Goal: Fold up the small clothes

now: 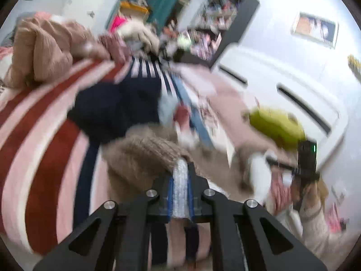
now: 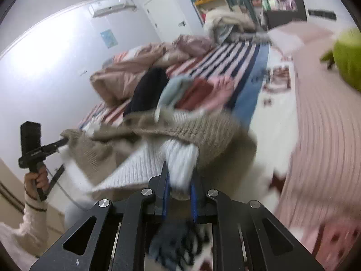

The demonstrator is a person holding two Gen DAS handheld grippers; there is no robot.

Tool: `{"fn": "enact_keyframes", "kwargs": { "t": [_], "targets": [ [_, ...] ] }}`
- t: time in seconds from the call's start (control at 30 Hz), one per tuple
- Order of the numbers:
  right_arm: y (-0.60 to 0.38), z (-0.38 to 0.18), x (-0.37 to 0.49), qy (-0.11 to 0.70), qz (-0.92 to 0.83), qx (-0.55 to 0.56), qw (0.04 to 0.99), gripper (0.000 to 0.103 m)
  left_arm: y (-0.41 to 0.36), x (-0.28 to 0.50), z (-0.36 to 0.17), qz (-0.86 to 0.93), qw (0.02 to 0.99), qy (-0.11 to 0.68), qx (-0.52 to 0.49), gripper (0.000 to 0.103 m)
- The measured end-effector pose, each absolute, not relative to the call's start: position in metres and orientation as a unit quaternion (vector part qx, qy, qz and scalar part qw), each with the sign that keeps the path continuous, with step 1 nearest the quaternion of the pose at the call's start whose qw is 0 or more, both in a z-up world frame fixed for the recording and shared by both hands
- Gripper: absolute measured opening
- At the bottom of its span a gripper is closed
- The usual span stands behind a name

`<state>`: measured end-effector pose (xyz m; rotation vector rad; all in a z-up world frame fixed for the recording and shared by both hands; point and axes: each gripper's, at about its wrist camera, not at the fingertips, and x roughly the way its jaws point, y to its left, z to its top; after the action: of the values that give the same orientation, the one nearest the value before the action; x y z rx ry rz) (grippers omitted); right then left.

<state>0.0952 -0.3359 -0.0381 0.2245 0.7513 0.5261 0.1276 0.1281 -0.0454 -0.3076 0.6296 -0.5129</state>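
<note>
Above a bed [image 2: 227,61] with a red, white and navy striped cover, a beige and white knitted sweater [image 2: 203,133] hangs stretched between two grippers. Both views are blurred by motion. The main risk is that the loose, heavy knit slips from one grip as it swings, dropping onto the pile of other clothes [image 2: 180,94] on the bed. It could also drag those clothes out of place, since its lower edge hangs near them. The left gripper [image 1: 179,167] is closed narrowly on a white ribbed edge of the sweater, with beige knit draped just beyond its fingers. The right gripper [image 2: 179,176] is a little wider, clamped on a thick bunch of the white ribbing. A lime green cushion [image 1: 278,126] lies well apart.
</note>
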Motion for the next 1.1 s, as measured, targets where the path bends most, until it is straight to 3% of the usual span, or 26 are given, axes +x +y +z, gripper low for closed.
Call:
{"fn": "enact_keyframes", "kwargs": {
  "t": [0.17, 0.33, 0.4, 0.47, 0.5, 0.53, 0.63, 0.73, 0.83, 1.0, 1.03, 1.07, 1.1],
  "targets": [
    [-0.324, -0.036, 0.191, 0.380, 0.204, 0.112, 0.895, 0.008, 0.128, 0.215, -0.038, -0.206, 0.924, 0.292, -0.135, 0.008],
    [-0.328, -0.056, 0.238, 0.405, 0.140, 0.084, 0.900, 0.008, 0.124, 0.302, -0.056, -0.158, 0.919, 0.334, -0.138, 0.010],
    [-0.329, -0.060, 0.248, 0.404, 0.112, 0.064, 0.905, 0.008, 0.121, 0.323, -0.065, -0.147, 0.917, 0.347, -0.131, 0.021],
    [-0.332, -0.067, 0.253, 0.410, 0.096, 0.050, 0.906, 0.010, 0.120, 0.328, -0.073, -0.148, 0.908, 0.369, -0.133, 0.068],
    [-0.334, -0.070, 0.255, 0.415, 0.096, 0.052, 0.903, 0.013, 0.122, 0.324, -0.072, -0.155, 0.908, 0.366, -0.133, 0.073],
    [-0.336, -0.072, 0.255, 0.420, 0.097, 0.055, 0.901, 0.021, 0.124, 0.316, -0.070, -0.163, 0.910, 0.358, -0.130, 0.076],
    [-0.342, -0.068, 0.236, 0.413, 0.097, 0.058, 0.904, 0.062, 0.131, 0.287, -0.072, -0.185, 0.902, 0.369, -0.126, 0.091],
    [-0.346, -0.069, 0.202, 0.418, 0.150, 0.086, 0.892, 0.076, 0.135, 0.247, -0.090, -0.208, 0.891, 0.394, -0.089, 0.098],
    [-0.346, -0.094, 0.171, 0.467, 0.204, 0.117, 0.852, 0.085, 0.136, 0.227, -0.123, -0.221, 0.869, 0.436, -0.072, 0.098],
    [-0.332, -0.135, 0.150, 0.490, 0.230, 0.127, 0.831, 0.081, 0.125, 0.215, -0.163, -0.239, 0.852, 0.448, -0.126, 0.094],
    [-0.331, -0.137, 0.147, 0.480, 0.228, 0.128, 0.838, 0.069, 0.124, 0.214, -0.167, -0.239, 0.853, 0.445, -0.132, 0.083],
    [-0.330, -0.138, 0.144, 0.473, 0.221, 0.128, 0.843, 0.058, 0.122, 0.213, -0.169, -0.236, 0.855, 0.443, -0.132, 0.062],
    [-0.332, -0.138, 0.142, 0.467, 0.216, 0.134, 0.847, 0.052, 0.122, 0.212, -0.170, -0.230, 0.857, 0.442, -0.129, 0.052]
  ]
}}
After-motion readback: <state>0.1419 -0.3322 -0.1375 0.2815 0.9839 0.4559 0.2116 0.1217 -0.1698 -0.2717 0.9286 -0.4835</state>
